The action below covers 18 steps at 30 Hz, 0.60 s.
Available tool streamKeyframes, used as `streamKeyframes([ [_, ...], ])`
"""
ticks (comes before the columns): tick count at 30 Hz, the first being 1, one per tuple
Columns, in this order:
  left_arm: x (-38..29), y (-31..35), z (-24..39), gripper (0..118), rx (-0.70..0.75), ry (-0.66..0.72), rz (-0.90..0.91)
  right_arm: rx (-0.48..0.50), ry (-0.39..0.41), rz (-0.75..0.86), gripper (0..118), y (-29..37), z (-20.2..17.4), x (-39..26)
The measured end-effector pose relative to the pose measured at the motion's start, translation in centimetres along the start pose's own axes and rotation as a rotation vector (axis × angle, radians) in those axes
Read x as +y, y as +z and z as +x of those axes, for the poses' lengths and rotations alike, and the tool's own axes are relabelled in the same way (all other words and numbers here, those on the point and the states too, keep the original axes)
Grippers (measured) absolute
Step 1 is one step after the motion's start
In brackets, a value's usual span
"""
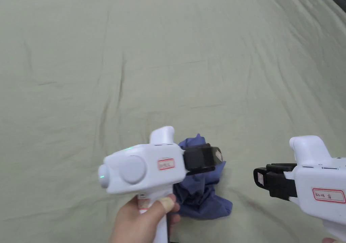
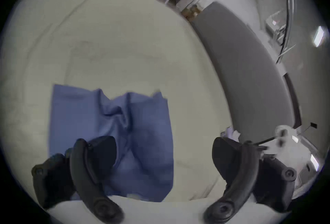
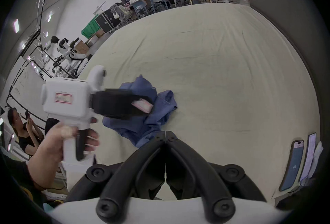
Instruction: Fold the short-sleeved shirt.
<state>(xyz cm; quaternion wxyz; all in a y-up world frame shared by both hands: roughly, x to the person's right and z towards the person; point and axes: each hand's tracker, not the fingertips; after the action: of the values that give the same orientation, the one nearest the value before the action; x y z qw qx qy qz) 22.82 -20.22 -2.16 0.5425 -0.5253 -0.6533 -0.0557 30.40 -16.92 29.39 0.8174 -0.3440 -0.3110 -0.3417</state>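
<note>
Loosely, the soft blue shirt (image 1: 202, 193) is lying crumpled on wrinkled green sheet (image 1: 202, 68); left gripper (image 2: 164, 152) is hanging spread, right gripper (image 3: 166, 134) pressed together, empty.

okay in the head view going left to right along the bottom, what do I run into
The hand holding the left gripper → the crumpled blue shirt → a bare stretch of green sheet → the right gripper.

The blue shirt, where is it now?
Head view: the blue shirt lies bunched on the green sheet, under the left gripper, near the front edge.
</note>
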Motion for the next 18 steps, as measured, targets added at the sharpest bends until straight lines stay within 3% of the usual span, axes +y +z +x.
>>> streamKeyframes([
  [2,0.4,3.4,-0.2,111,-0.034,0.015,0.074,0.012,-0.018,0.010,2,0.1,0.4,0.0],
  [3,0.6,4.8,-0.5,95,-0.003,0.031,0.120,0.020,-0.028,0.015,2,0.2,0.7,0.1],
  [5,0.9,5.7,-0.6,0,0.174,0.022,0.186,0.025,-0.041,0.024,2,0.5,1.0,0.1],
  [7,1.1,4.4,-0.1,0,0.331,-0.107,0.144,0.020,-0.046,0.029,2,0.7,1.3,0.1],
  [11,-0.4,-1.5,1.6,0,0.285,-0.204,-0.013,-0.006,-0.050,0.037,2,1.4,1.7,-0.1],
  [14,-3.2,-7.4,4.8,0,0.345,-0.438,-0.142,-0.035,-0.060,0.038,2,2.0,2.0,-0.4],
  [16,-5.0,-10.3,6.9,0,0.448,-0.540,-0.175,-0.054,-0.065,0.036,2,2.4,2.3,-0.5],
  [18,-6.1,-11.2,8.8,0,0.399,-0.567,-0.158,-0.068,-0.069,0.036,2,3.0,2.5,-0.7],
])
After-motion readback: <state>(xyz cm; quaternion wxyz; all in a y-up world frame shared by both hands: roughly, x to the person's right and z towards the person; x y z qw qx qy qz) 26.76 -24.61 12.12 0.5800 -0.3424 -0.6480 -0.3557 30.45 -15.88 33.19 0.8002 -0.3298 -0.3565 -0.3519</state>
